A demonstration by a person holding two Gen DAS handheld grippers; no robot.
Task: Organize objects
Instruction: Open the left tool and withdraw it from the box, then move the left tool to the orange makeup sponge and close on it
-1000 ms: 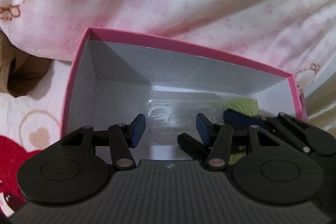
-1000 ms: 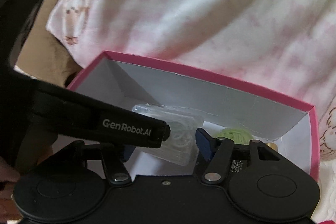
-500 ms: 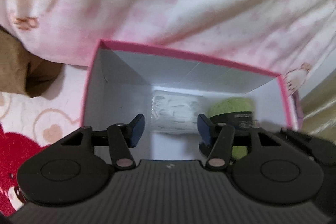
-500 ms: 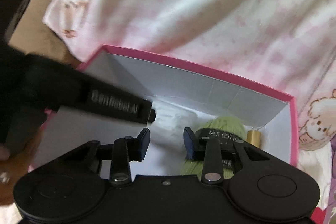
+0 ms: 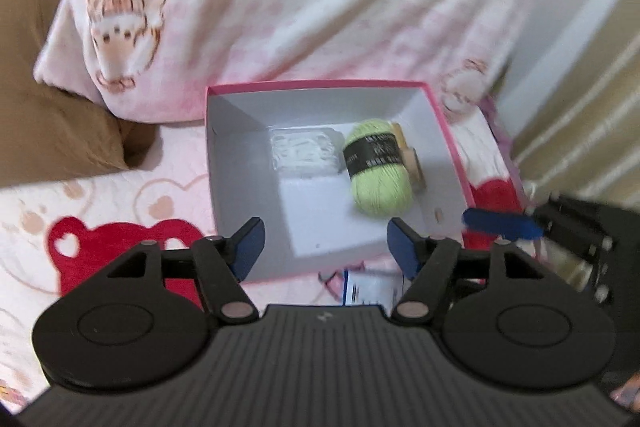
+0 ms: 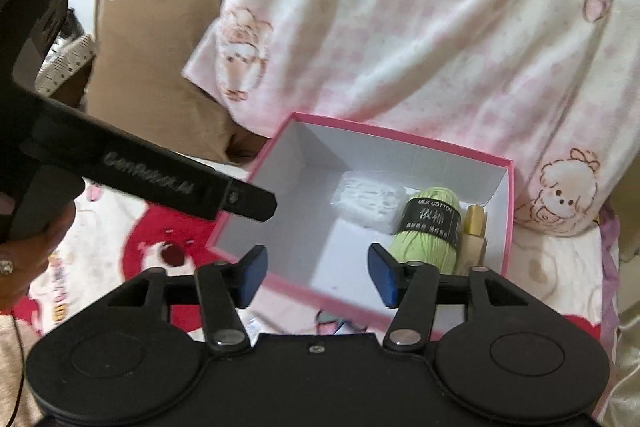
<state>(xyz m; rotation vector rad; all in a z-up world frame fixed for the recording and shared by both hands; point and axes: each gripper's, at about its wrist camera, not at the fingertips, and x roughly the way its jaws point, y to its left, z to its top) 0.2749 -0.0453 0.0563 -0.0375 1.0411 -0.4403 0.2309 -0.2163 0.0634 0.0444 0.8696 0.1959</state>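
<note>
Bed with pink cartoon blanket (image 6: 400, 27): both tools hang empty above the pink-rimmed white cardboard box (image 6: 508, 211).
Left tool (image 5: 324, 243) and right tool (image 6: 316, 273), jaws just opened, nothing between; ahead and below lie clear packet (image 6: 370, 205) and green yarn skein (image 6: 430, 235), long axis pointing away.

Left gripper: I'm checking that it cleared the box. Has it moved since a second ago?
Yes. The left gripper has pulled up and back: the pink box looks smaller, and the jaws, just opening and empty, sit over its near rim.

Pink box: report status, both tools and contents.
Left tool and right tool open, empty, jaws just opening. Pink box holds clear packet, green yarn, small bottle. Nothing in the way.
</note>
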